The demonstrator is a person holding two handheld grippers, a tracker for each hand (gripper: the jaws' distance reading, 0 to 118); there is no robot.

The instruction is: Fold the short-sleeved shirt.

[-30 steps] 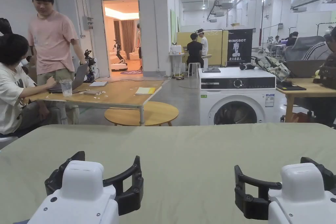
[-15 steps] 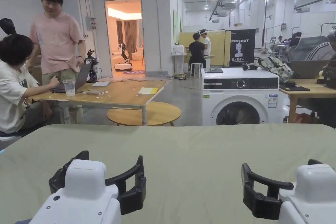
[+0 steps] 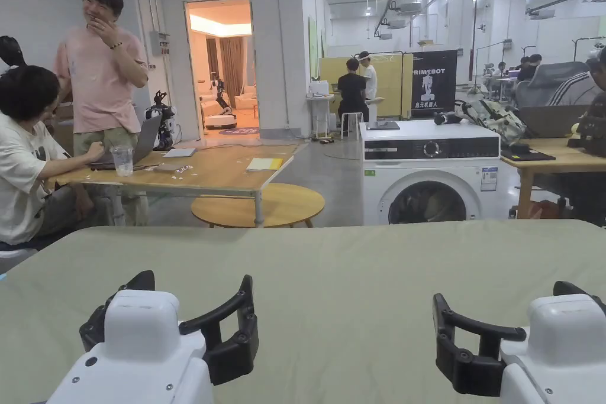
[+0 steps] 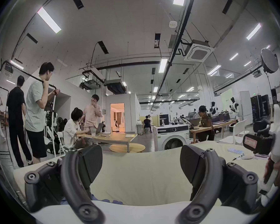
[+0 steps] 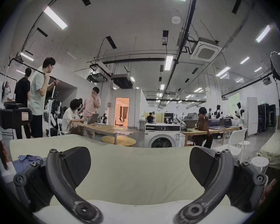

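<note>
A crumpled blue shirt (image 5: 27, 160) lies on the pale green table cover (image 3: 331, 281), at the left in the right gripper view. A sliver of the same blue cloth (image 4: 106, 200) shows just under the jaws in the left gripper view. My left gripper (image 3: 194, 291) hovers low over the near left of the table, jaws wide apart and holding nothing (image 4: 141, 162). My right gripper (image 3: 500, 304) hangs at the near right, also open and holding nothing (image 5: 140, 164). Each gripper view catches the other gripper at its edge: the right gripper (image 4: 263, 140) and the left gripper (image 5: 13, 117).
A washing machine (image 3: 429, 171) stands beyond the table's far edge, with a round wooden table (image 3: 257, 204) and a long wooden table (image 3: 195, 171) to its left. Two people (image 3: 97, 80) are at that table. Small items (image 4: 238, 152) lie at the table's right. A white chair (image 5: 236, 140) stands at the right.
Both grippers stay open and roughly in place; the right one sits slightly lower than a second ago. The standing person in the pink shirt has raised a hand to the face.
</note>
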